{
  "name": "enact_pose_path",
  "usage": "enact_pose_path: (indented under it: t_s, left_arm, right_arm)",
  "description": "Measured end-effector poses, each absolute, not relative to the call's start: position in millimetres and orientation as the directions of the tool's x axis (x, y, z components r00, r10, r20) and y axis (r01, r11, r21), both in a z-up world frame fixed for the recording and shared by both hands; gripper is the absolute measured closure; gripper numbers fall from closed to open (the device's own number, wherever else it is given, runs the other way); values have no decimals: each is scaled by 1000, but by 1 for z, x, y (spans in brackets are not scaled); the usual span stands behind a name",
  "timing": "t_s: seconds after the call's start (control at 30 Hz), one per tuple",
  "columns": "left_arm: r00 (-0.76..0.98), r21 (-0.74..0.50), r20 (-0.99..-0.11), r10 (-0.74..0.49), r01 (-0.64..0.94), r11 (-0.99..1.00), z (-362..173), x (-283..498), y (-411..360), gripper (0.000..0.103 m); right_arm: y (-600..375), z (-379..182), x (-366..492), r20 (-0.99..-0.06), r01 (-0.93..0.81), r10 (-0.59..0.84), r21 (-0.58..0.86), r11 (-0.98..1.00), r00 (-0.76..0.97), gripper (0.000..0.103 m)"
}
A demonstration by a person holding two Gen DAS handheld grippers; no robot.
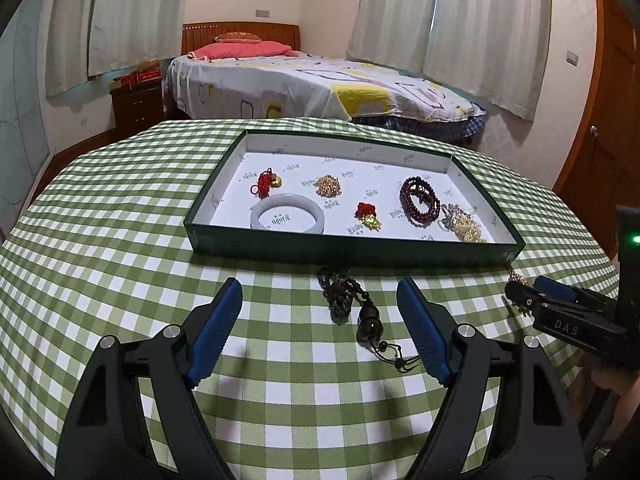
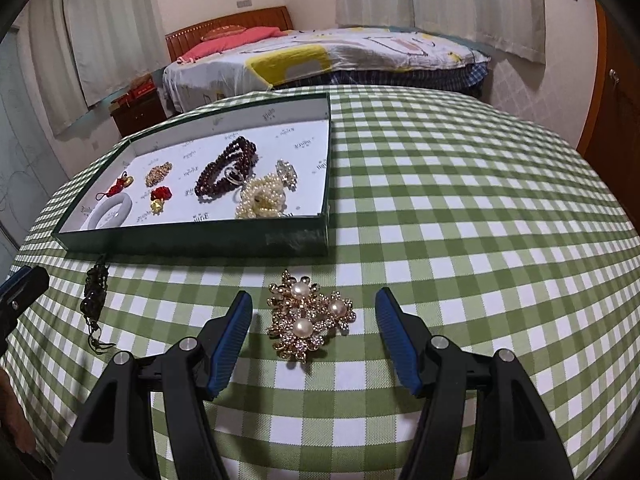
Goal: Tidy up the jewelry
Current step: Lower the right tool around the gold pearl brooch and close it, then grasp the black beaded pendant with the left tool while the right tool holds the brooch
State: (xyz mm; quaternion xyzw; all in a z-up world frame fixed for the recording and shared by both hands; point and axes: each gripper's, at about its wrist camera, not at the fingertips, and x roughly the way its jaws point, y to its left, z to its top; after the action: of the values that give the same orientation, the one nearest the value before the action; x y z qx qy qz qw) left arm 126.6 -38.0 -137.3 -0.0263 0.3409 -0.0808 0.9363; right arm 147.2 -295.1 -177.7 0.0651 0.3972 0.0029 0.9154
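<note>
Spread wide and empty: left gripper (image 1: 320, 312) flanking dark beaded pendant (image 1: 352, 308), right gripper (image 2: 314, 312) flanking pearl brooch (image 2: 310, 316), near tray (image 2: 200, 236).

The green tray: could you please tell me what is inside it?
Inside the tray: a white bangle, two red-and-gold charms, a gold piece, dark red beads, pearls and a silver piece. The near wall hides the floor's front strip.

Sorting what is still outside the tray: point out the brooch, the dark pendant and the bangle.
Brooch (image 2: 310, 316): right wrist view, on its jewelled middle.
Dark pendant (image 1: 369, 318): left wrist view, on its big bead.
Bangle (image 1: 316, 211): left wrist view, on the ring's right side.
</note>
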Motion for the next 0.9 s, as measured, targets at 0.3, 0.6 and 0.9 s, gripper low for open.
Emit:
enact_pose_path:
  t_s: [0.3, 0.6, 0.9]
  left_arm:
    - [744, -106, -645, -172, 135, 985, -142, 128, -40, 25]
    - [730, -102, -661, -174, 142, 985, -149, 130, -44, 25]
    - [701, -104, -691, -175, 144, 984, -159, 143, -50, 25]
  right_arm:
    - [-287, -177, 142, -724, 20, 57, 97, 995, 687, 68]
    - [-271, -174, 137, -705, -28, 92, 101, 994, 703, 74]
    - [-261, -170, 140, -699, -64, 126, 114, 991, 704, 76]
